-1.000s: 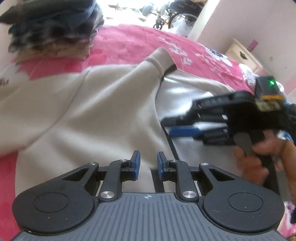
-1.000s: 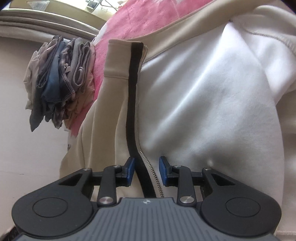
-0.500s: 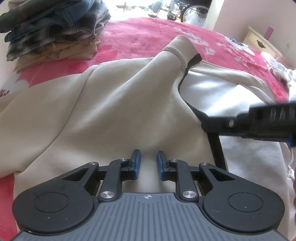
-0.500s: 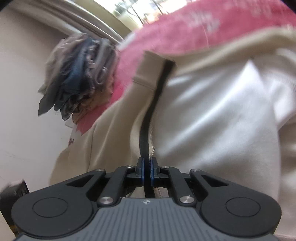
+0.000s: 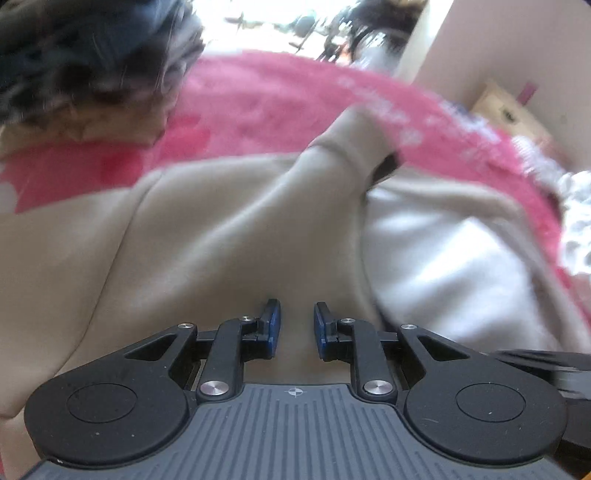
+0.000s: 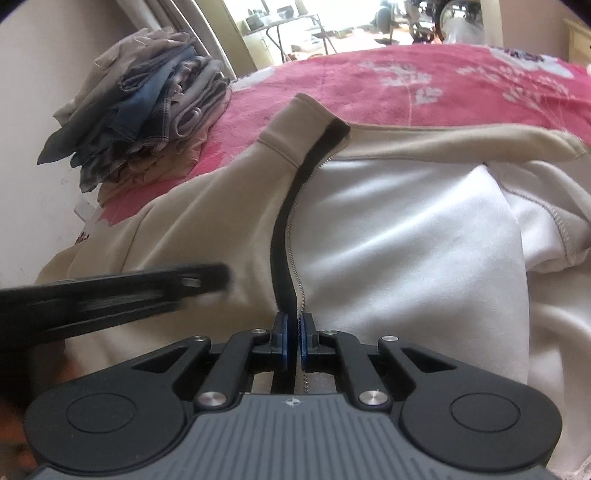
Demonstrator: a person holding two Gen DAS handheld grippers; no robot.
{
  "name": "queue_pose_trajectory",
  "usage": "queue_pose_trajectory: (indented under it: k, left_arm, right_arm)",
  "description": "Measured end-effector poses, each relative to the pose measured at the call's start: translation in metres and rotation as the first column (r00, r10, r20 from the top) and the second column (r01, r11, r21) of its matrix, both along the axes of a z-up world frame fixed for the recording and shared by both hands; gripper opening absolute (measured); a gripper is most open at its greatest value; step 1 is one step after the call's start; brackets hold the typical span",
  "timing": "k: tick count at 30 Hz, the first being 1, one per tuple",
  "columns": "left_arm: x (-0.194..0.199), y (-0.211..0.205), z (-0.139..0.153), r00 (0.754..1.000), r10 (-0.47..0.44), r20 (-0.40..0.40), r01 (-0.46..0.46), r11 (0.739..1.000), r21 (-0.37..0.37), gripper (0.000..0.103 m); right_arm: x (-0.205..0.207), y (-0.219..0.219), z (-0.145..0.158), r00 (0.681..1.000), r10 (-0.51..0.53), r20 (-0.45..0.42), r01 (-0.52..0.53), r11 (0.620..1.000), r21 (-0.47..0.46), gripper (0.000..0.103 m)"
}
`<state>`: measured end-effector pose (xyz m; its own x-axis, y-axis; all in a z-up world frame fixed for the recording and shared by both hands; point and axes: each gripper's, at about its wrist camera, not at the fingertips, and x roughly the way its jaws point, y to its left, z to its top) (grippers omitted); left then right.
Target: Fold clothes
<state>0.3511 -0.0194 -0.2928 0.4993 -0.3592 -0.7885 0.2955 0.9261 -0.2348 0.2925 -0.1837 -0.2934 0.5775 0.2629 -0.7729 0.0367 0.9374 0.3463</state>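
A beige zip-up jacket (image 6: 207, 236) with a white lining (image 6: 399, 243) lies open on a pink bedspread (image 6: 424, 92). My right gripper (image 6: 294, 341) is shut on the jacket's black zipper edge (image 6: 284, 236) near its lower end. My left gripper (image 5: 296, 328) is open and empty, hovering just above the beige front panel (image 5: 207, 258); the view is blurred. The left gripper also shows as a blurred black shape in the right wrist view (image 6: 110, 291), to the left of the zipper.
A stack of folded clothes (image 6: 144, 110) sits at the bed's far left by the wall. A cream nightstand (image 5: 506, 110) stands at the right. White cloth (image 5: 576, 221) lies at the bed's right edge. A bright doorway (image 6: 332, 26) lies beyond.
My right gripper stays shut on the zipper edge and has tilted level. My left gripper has moved over the beige panel, to the left of the zipper, still open.
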Motion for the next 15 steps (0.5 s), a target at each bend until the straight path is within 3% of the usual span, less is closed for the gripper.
queue_pose_trajectory:
  k: [4,7,12,15]
  left_arm:
    - [0.007,-0.004,-0.014,1.0,0.013,-0.014,-0.012,1.0,0.017,0.02]
    - [0.005,-0.005,-0.018,1.0,0.008,0.003,-0.008,1.0,0.027,0.02]
    - [0.006,-0.005,-0.019,1.0,0.009,0.008,-0.009,1.0,0.03,0.02]
    - [0.006,-0.006,-0.02,1.0,0.009,0.011,-0.01,0.999,0.031,0.02]
  right_arm:
    - [-0.007,-0.013,0.013,0.999,0.003,0.053,-0.007,0.997,0.077,0.011]
    - [-0.003,-0.033,0.02,0.995,-0.059,0.085,0.042,0.981,0.187,0.012]
    - [0.046,-0.065,0.003,0.987,-0.16,-0.018,0.156,0.927,0.342,0.017]
    - [0.075,-0.069,-0.014,0.985,-0.152,-0.083,0.173,0.898,0.404,0.031]
